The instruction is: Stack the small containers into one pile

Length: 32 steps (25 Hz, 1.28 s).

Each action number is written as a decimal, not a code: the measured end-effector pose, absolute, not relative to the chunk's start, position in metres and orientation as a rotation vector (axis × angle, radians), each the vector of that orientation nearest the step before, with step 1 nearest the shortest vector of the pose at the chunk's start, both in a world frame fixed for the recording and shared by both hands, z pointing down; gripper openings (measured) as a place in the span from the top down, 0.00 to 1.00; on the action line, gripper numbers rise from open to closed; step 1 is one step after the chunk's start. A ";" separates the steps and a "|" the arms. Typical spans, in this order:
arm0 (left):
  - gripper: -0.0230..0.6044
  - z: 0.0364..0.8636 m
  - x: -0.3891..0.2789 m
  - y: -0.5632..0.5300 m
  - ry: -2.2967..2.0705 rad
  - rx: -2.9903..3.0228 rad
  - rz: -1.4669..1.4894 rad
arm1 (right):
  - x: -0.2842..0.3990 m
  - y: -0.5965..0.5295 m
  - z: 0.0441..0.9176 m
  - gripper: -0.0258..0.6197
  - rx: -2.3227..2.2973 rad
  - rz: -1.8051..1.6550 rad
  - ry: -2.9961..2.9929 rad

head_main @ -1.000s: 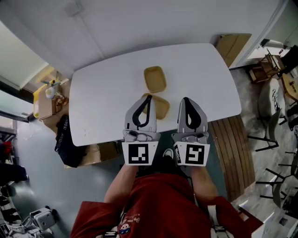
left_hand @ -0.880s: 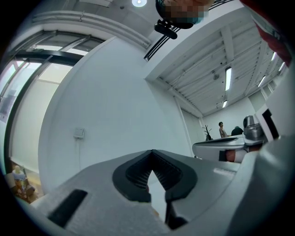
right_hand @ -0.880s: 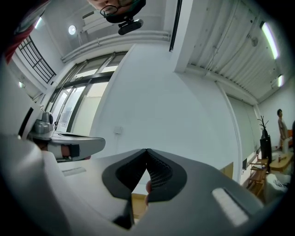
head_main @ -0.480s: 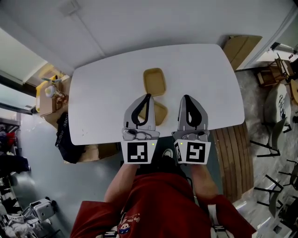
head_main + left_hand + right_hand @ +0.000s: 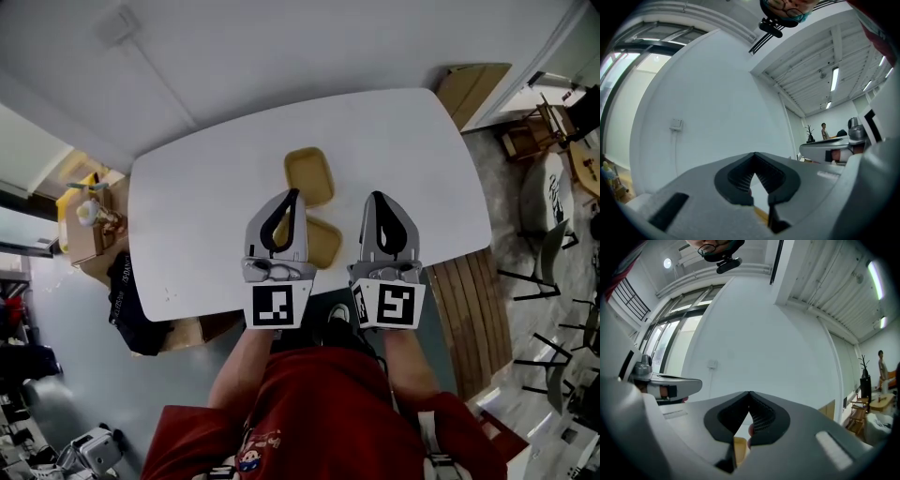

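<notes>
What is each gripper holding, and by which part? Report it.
Nothing is held. The left gripper and the right gripper are both shut, with nothing between the jaws.

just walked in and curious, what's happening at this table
A person holds a two-jaw gripper in each hand over a white table. The left gripper and the right gripper are both shut and empty. Two small tan containers lie unstacked on the table: the far container in full view, the near container partly hidden by the left gripper in the head view.
</notes>
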<state>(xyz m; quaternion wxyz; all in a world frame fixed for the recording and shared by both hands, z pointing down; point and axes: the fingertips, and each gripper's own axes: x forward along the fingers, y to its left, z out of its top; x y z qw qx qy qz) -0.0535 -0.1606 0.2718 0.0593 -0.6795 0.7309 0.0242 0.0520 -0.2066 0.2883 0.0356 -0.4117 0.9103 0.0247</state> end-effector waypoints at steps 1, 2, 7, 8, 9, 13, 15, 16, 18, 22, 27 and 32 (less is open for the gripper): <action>0.96 0.271 -0.059 -0.163 2.203 -2.067 0.084 | 0.047 -0.208 0.288 0.96 -1.281 0.078 2.793; 0.96 0.270 -0.064 -0.166 2.186 -2.077 0.096 | 0.043 -0.210 0.288 0.96 -1.299 0.081 2.790; 0.96 0.278 -0.088 -0.176 2.107 -2.158 0.064 | 0.014 -0.211 0.293 0.96 -1.379 0.073 2.776; 0.96 0.280 -0.092 -0.178 2.099 -2.172 0.056 | 0.010 -0.211 0.294 0.96 -1.390 0.074 2.774; 0.96 0.282 -0.095 -0.179 2.101 -2.186 0.066 | 0.007 -0.212 0.294 0.96 -1.401 0.076 2.771; 0.96 0.286 -0.106 -0.186 2.088 -2.222 0.094 | -0.001 -0.214 0.298 0.96 -1.442 0.059 2.757; 0.96 0.289 -0.110 -0.190 2.068 -2.240 0.078 | -0.005 -0.216 0.303 0.96 -1.465 0.020 2.750; 0.96 0.290 -0.113 -0.192 2.055 -2.249 0.061 | -0.006 -0.217 0.307 0.96 -1.476 -0.012 2.744; 0.96 0.296 -0.116 -0.197 2.016 -2.274 -0.001 | -0.009 -0.221 0.315 0.96 -1.504 -0.087 2.732; 0.96 0.315 -0.115 -0.209 1.922 -2.357 -0.170 | -0.008 -0.230 0.337 0.96 -1.584 -0.258 2.710; 0.96 0.346 -0.123 -0.225 1.844 -2.452 -0.366 | -0.015 -0.235 0.370 0.96 -1.664 -0.510 2.668; 0.96 0.380 -0.130 -0.243 1.736 -2.526 -0.556 | -0.024 -0.238 0.407 0.96 -1.734 -0.740 2.624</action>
